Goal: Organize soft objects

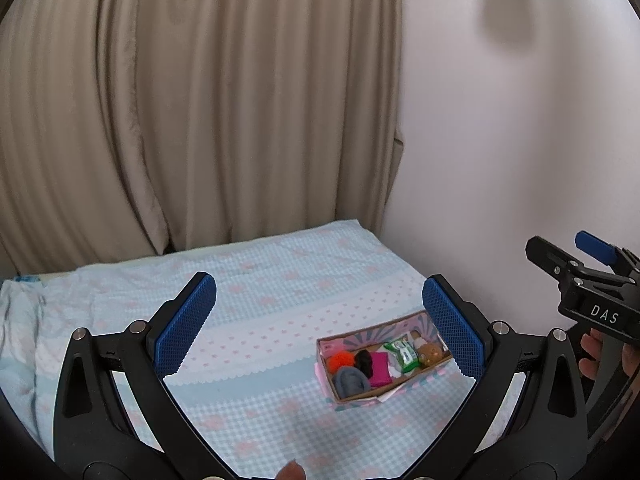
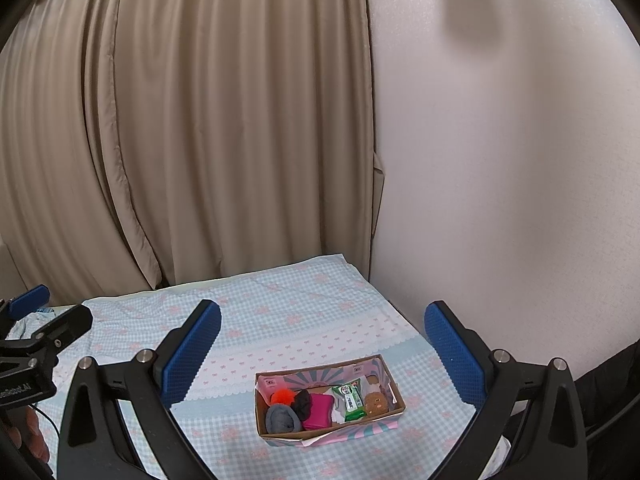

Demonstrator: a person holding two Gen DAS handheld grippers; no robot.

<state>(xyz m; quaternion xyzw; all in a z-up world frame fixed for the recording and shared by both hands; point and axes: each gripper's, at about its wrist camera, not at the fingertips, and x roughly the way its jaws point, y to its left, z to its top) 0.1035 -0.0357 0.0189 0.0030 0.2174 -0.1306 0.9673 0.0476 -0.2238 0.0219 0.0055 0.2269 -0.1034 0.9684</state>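
Observation:
A shallow cardboard box (image 1: 416, 318) (image 2: 308, 436) lies on the checked bedspread, holding several soft items: an orange pompom (image 1: 341, 359) (image 2: 282, 396), a grey roll (image 1: 350, 380) (image 2: 282, 420), a black piece (image 1: 364, 360) (image 2: 304, 402), a magenta cloth (image 1: 380, 368) (image 2: 318, 410), a green-white packet (image 1: 403, 352) (image 2: 352, 398) and a brown plush (image 1: 430, 354) (image 2: 376, 402). My left gripper (image 1: 320, 324) hangs open above the bed, the box near its right finger. My right gripper (image 2: 324, 352) is open too, raised above the box. Nothing sits between either pair of fingers.
Beige curtains (image 1: 200, 100) close off the back; a white wall (image 1: 500, 160) runs along the bed's right side. The right gripper's body (image 1: 592, 280) shows at the left view's right edge, held by a hand (image 1: 596, 352). The left gripper's body (image 2: 36, 340) shows at the right view's left edge.

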